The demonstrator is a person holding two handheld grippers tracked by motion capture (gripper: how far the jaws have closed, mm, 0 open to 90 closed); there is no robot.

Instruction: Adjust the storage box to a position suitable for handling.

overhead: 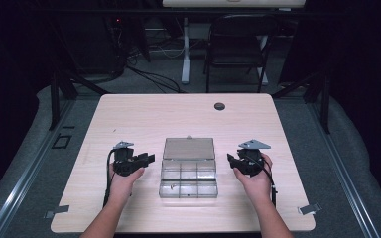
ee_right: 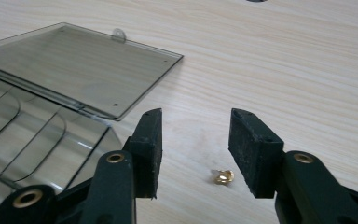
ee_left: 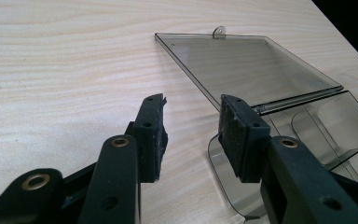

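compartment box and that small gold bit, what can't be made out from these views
- Gold piece, right gripper view: too small to tell what part it is; it lies on the table between the right hand-held gripper jaws.
- Compartment box, high view: contents too small and glary to identify.
- Left gripper view: the box is cut off by the right edge and the left hand-held gripper.

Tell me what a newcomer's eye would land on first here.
First the clear plastic box at mid-table, its lid swung flat open toward the far edge and its compartments exposed. Next the two black grippers flanking it: the left gripper and the right gripper, both with jaws apart and holding nothing. Last, a tiny gold piece on the bare wood between the right gripper's jaws.
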